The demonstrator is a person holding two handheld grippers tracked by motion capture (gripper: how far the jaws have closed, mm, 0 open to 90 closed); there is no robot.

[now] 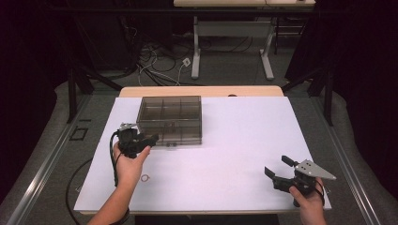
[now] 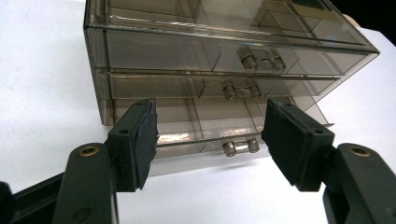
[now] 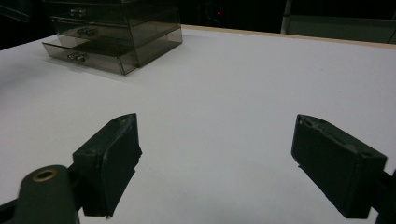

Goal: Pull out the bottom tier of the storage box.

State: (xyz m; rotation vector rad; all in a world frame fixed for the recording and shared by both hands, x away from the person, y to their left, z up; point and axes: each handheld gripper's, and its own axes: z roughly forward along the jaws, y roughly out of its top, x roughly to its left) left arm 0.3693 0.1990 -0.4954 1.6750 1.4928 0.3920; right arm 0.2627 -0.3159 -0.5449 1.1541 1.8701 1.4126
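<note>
1. The smoky clear drawer box (image 1: 170, 119) stands on the white table (image 1: 234, 154), toward its far left; it has three drawers stacked, each with a small clear handle.
2. The bottom drawer (image 2: 205, 140) is pulled out a little past the two above it; its handle (image 2: 240, 147) lies between the jaws in the left gripper view.
3. The left hand-held gripper (image 1: 149, 139) is at the box's front, near its left corner; its jaws stand wide apart and grip nothing.
4. The right hand-held gripper (image 1: 278, 168) is over the table's near right, well apart from the box; its jaws gape wide, empty.
5. A small ring (image 1: 145, 177) lies on the table beside the left hand (image 1: 129, 164).
</note>
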